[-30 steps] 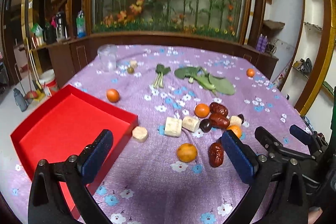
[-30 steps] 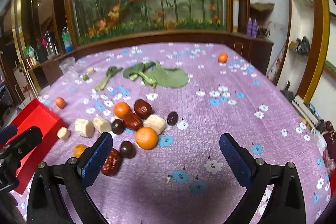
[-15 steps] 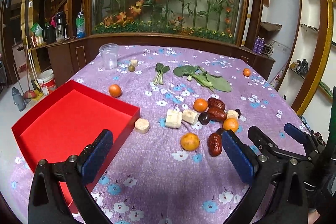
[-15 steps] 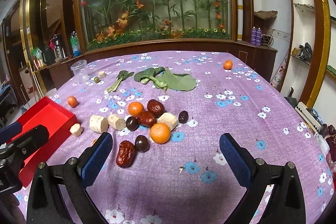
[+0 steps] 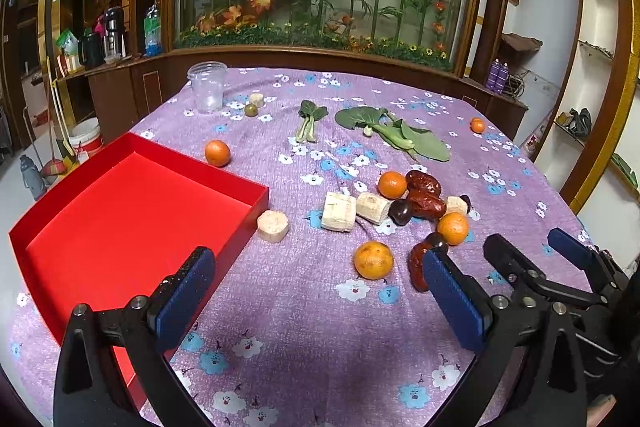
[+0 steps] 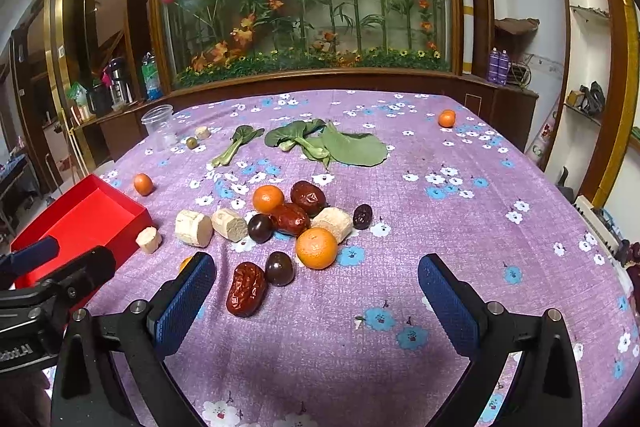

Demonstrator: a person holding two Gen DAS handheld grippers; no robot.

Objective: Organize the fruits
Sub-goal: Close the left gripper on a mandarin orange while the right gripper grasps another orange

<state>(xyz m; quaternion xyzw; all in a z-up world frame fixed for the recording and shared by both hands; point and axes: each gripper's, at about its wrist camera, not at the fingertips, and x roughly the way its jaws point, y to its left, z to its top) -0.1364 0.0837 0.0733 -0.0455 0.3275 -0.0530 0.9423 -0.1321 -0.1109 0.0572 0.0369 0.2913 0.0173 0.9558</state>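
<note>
The fingers (image 5: 452, 291) of the left gripper (image 5: 316, 291) are spread wide and grip nothing; the right gripper (image 6: 316, 291) has its fingers (image 6: 444, 303) spread just as wide, empty too, both above the near part of the table (image 6: 460, 227), which wears a purple flowered cloth. At the table's left edge lies the red tray (image 5: 132, 211), bare inside, one corner aimed at the fruit pile. Beyond the pile lie flat green leaves (image 6: 348, 147), stems toward the left. In the pile, pale cut chunks (image 6: 194, 227) rest on their sides, near the tray. An orange (image 6: 317, 247) sits in front, touching a chunk behind it. Nearest the right gripper, a red date (image 6: 246, 289) lies with its long axis running near to far, tipped slightly right, a dark plum (image 6: 279, 268) touching its far end.
</note>
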